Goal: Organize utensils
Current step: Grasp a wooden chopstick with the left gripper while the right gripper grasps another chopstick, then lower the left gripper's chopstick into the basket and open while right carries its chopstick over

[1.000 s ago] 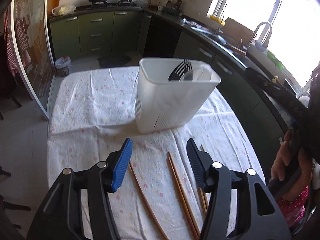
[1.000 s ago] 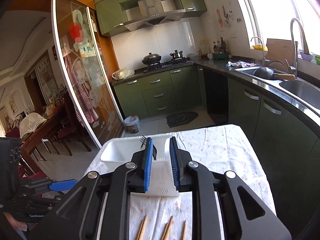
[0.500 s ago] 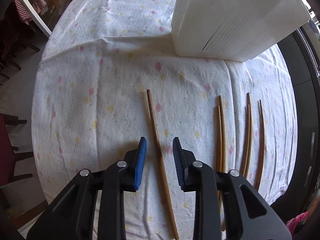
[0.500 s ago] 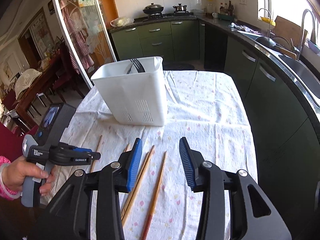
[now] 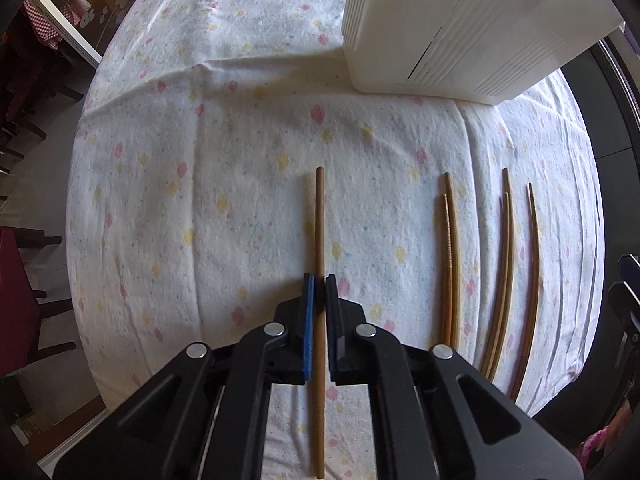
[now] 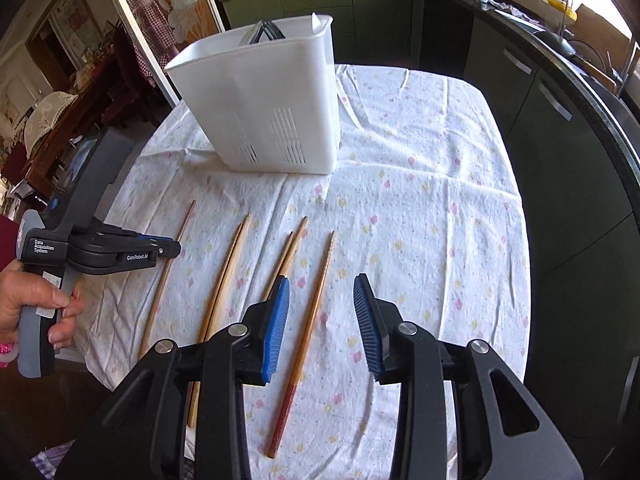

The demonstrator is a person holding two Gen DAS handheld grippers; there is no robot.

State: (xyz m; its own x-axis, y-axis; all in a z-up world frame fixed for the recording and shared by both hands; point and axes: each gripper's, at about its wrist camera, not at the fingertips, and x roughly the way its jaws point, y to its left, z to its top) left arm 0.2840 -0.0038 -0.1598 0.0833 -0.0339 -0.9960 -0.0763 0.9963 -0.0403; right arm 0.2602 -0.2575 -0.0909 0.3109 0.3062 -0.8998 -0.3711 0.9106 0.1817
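Observation:
Several wooden chopsticks lie side by side on the flowered tablecloth (image 5: 248, 140). My left gripper (image 5: 319, 284) is shut on the leftmost chopstick (image 5: 319, 216), which still lies flat on the cloth; the right wrist view shows this gripper (image 6: 170, 249) and chopstick (image 6: 182, 228) too. My right gripper (image 6: 322, 304) is open and empty, held above the rightmost chopstick (image 6: 316, 304), which has a red end. A white slotted utensil holder (image 6: 272, 100) stands behind the chopsticks with dark fork tines (image 6: 266, 32) showing in it. The left wrist view shows the holder (image 5: 460, 28) at top right.
Two pairs of chopsticks (image 5: 450, 248) (image 5: 505, 264) and a single one (image 5: 534, 264) lie right of the held one. The table's near edge is close under both grippers. Green kitchen cabinets (image 6: 532, 92) run along the right. A glass sliding door (image 6: 132, 32) stands far left.
My left gripper has dropped towards the cloth and shut on the leftmost chopstick. My right gripper has opened, tilted down and come closer over the right-hand chopsticks.

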